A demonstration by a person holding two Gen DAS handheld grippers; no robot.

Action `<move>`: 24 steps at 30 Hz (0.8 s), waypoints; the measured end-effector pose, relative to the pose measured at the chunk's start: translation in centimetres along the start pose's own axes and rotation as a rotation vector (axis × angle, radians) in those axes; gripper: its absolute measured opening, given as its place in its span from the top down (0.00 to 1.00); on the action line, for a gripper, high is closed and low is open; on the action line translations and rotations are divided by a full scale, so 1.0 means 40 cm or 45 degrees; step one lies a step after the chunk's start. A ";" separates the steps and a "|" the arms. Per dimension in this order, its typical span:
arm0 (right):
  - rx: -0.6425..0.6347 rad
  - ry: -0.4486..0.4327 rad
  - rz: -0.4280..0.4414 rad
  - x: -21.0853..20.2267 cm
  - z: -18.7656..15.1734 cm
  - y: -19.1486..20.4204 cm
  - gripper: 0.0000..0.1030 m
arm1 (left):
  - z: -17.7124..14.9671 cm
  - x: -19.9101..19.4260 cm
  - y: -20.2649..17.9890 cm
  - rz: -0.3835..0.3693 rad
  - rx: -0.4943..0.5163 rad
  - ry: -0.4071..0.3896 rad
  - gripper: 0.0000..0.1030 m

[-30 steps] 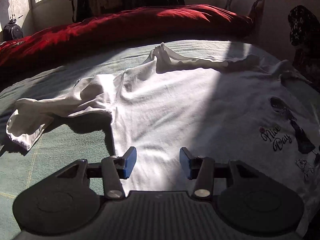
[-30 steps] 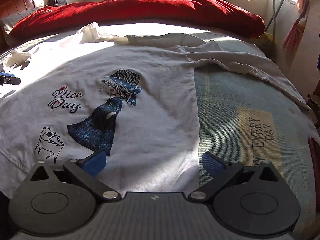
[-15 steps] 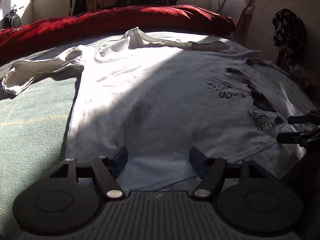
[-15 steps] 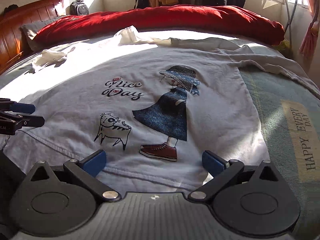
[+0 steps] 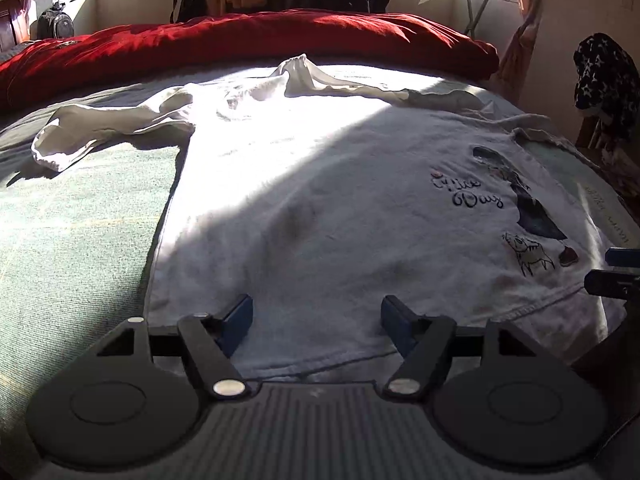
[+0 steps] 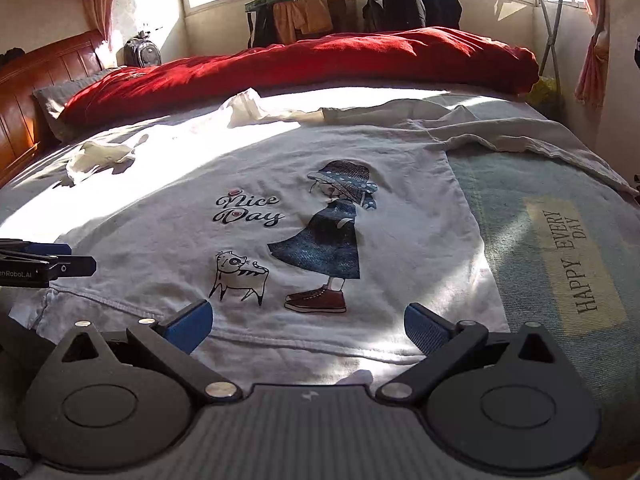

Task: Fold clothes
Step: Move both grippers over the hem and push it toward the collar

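A white long-sleeved shirt (image 6: 360,152) with a "Nice Day" print (image 6: 248,210) lies face up and mostly flat on the bed (image 6: 560,240), its hem (image 5: 400,354) nearest both tools. The left tool (image 5: 316,318) hovers just over the hem with its jaws spread wide and nothing between them; the shirt's left side edge runs just off to its left. The right tool (image 6: 308,326) is likewise spread and empty, poised over the hem directly ahead of it, with the printed cat (image 6: 238,276) and the girl's red shoes (image 6: 316,300) just beyond its fingers (image 6: 188,326). One sleeve (image 5: 108,132) lies crumpled far ahead to the left of the left tool; the other sleeve (image 6: 532,144) stretches away ahead to the right of the right tool. A red duvet (image 6: 320,64) is heaped at the far end.

The step in hand looks like taking hold of the hem. To do it well, each tool should come down near its own corner, well apart from the other, and pinch both fabric layers at the stitched edge rather than only the top one. Lifting evenly would keep the fold straight. The bunched sleeves could get trapped under the fold, so straightening them first seems wise.
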State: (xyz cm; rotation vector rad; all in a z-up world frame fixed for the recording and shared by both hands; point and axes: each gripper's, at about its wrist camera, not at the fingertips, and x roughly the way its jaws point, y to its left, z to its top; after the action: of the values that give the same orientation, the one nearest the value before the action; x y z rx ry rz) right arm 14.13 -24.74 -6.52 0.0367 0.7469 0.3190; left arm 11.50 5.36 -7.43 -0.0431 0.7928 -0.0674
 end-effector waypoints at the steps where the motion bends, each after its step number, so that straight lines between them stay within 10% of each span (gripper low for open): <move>1: 0.013 0.019 0.006 0.008 -0.007 0.001 0.00 | -0.012 -0.008 0.004 -0.010 -0.002 -0.011 0.29; 16: 0.125 0.016 -0.041 -0.069 -0.058 -0.026 0.00 | -0.025 -0.037 0.080 0.000 -0.068 -0.012 0.28; 24: -0.003 -0.155 0.082 -0.025 0.152 0.041 0.00 | -0.015 -0.045 0.113 -0.081 -0.173 -0.016 0.23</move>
State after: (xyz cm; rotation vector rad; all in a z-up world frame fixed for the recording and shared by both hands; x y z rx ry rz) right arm 17.07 -23.01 -1.15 0.0775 0.6254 0.3756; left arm 10.02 9.99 -6.87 -0.1972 0.7826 -0.0736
